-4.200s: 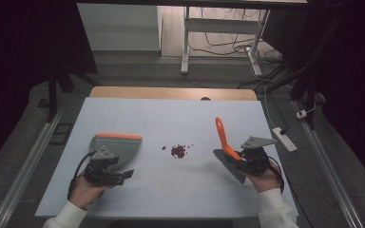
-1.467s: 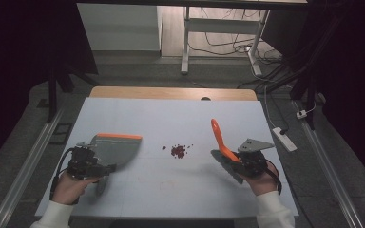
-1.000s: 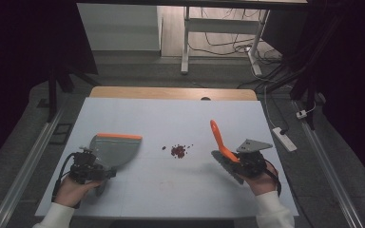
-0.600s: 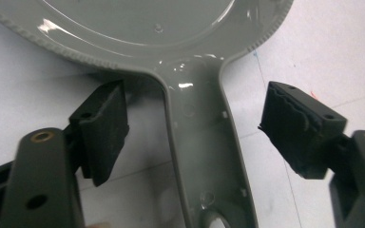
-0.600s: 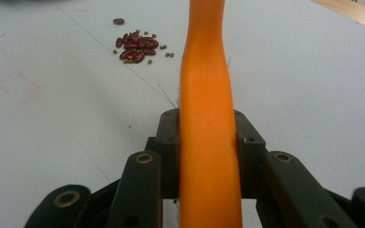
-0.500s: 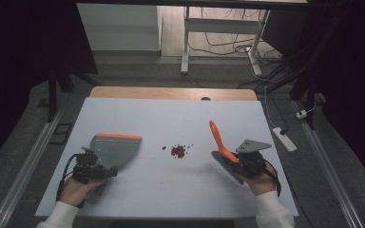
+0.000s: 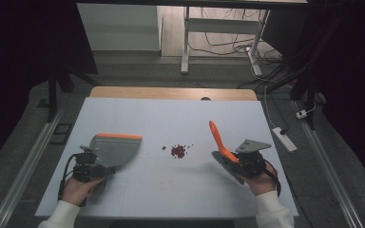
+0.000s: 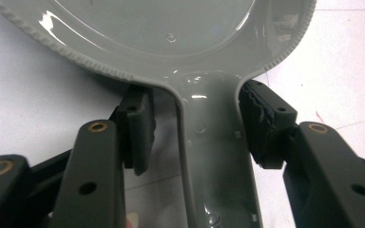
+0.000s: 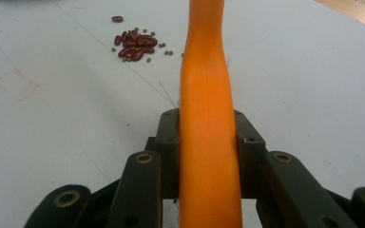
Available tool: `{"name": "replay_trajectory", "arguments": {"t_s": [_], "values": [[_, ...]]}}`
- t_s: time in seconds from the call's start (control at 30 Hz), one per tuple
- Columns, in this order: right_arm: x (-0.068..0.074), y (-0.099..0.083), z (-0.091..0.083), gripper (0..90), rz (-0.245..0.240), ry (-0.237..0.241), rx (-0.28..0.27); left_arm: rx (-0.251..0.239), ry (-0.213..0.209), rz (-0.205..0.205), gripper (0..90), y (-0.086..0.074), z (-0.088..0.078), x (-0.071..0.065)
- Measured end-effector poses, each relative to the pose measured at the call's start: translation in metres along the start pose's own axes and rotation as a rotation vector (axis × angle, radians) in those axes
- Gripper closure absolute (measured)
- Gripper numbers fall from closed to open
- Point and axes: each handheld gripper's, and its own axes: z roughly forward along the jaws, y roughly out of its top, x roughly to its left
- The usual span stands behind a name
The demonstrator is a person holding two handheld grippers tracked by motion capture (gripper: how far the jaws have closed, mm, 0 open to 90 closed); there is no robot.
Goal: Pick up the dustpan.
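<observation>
**A:** How are your hands set?

**B:** My left gripper (image 7: 96, 167) sits low at the near left of the table (image 7: 171, 114), hand behind it, forearm coming in from the near edge. Its jaws have just been closing, with the handle of the grey dustpan (image 8: 171, 38) between them. In the left gripper view the right pad meets the handle's edge, but the left pad stands a little off it with table showing in the gap. So not clamped yet: I'd call that one released, straddling the handle.

**A:** And the pan itself?

**B:** Flat on the table straight ahead of that gripper, its orange lip (image 7: 120, 136) at the far end, away from me.

**A:** The right side?

**B:** My right gripper (image 7: 235, 164) is clenched on the orange handle of the brush (image 9: 208, 142). Both pads press its sides in the right gripper view. The hand rests at the near right, wrist cocked so the handle slants up and away from the jaws, toward the table's middle. The dark bristle end hangs just below the jaws, near me.

**A:** What lies between the two?

**B:** A small heap of red beans (image 7: 177, 150), with some tiny greenish ones, ahead and to the left of the right gripper and well apart from the dustpan's lip.
</observation>
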Motion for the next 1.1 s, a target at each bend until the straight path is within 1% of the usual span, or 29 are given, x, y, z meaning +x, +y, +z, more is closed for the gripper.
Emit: {"name": "replay_trajectory", "arguments": {"t_s": [0.1, 0.17, 0.2, 0.23, 0.3, 0.47, 0.67, 0.8, 0.9, 1.1], "values": [[0.0, 0.0, 0.001, 69.9, -0.001, -0.001, 0.003, 0.001, -0.007, -0.002, 52.0, 0.0, 0.0, 0.0], [0.0, 0.0, 0.0, 69.9, -0.002, 0.001, 0.003, -0.001, -0.009, -0.001, 55.9, 0.0, 0.0, -0.001], [0.0, 0.0, 0.0, 69.9, -0.002, 0.001, 0.003, -0.006, -0.014, -0.001, 55.9, 0.0, 0.0, -0.001], [0.0, 0.0, 0.0, 69.9, -0.003, 0.001, 0.004, -0.005, -0.012, 0.002, 58.3, 0.0, 0.0, -0.002], [0.0, 0.0, 0.001, 69.9, -0.003, 0.001, 0.004, -0.006, -0.01, -0.001, 59.9, 0.0, 0.0, -0.001], [-0.001, -0.001, 0.001, 69.9, -0.002, 0.0, 0.006, -0.007, -0.01, -0.005, 61.4, 0.0, 0.0, 0.001], [0.0, -0.001, 0.001, 70.0, -0.006, 0.0, 0.009, -0.019, -0.007, 0.004, 61.7, -0.001, -0.001, 0.001], [-0.001, 0.0, 0.0, 69.9, 0.0, -0.004, -0.001, -0.035, -0.003, 0.009, 61.8, -0.002, -0.002, 0.003], [-0.001, 0.0, -0.001, 70.0, -0.002, -0.007, 0.0, -0.051, -0.01, 0.017, 61.8, -0.003, -0.005, 0.006], [0.0, 0.0, 0.0, 70.0, -0.003, -0.005, -0.001, -0.105, -0.028, 0.039, 61.9, -0.004, -0.011, 0.01]]}}
